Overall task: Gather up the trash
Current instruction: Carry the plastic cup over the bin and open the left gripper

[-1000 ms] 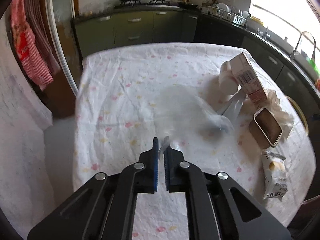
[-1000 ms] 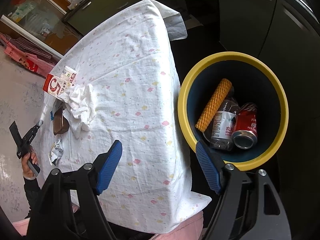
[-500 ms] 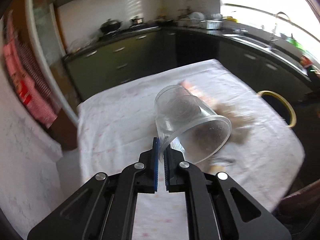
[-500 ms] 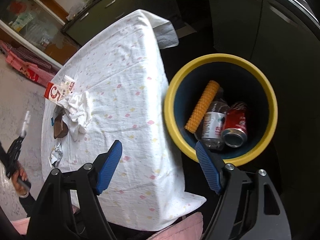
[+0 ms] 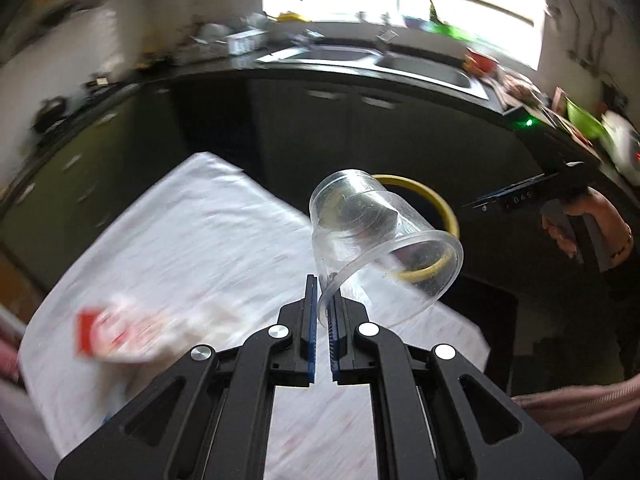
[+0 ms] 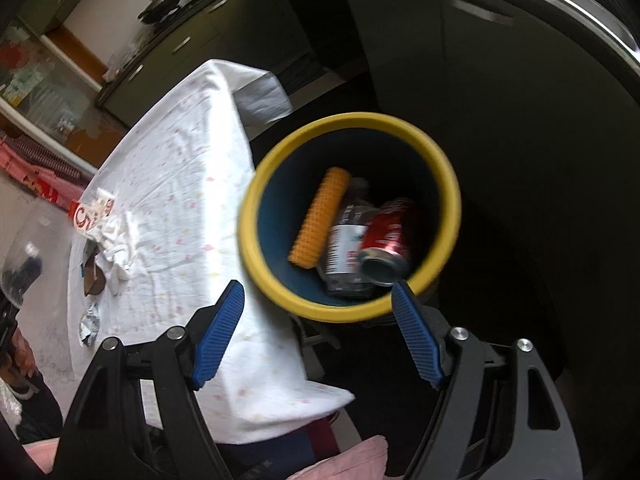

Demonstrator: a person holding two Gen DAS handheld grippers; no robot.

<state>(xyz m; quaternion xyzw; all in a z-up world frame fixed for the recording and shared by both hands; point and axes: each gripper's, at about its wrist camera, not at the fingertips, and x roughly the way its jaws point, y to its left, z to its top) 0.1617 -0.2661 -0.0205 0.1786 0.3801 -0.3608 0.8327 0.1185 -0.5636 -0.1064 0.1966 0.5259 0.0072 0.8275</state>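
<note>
Cup (image 5: 372,236) pinched by left gripper (image 5: 323,312) fingers, before yellow-rimmed bin (image 5: 436,204).

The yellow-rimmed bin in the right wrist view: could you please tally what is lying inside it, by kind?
Inside the bin:
Corn cob: 1
Clear plastic bottle: 1
Red drink can: 1
Total: 3

The clear plastic cup clamped in the left hand-held gripper is not in the bin yet, so it is not counted.
</note>
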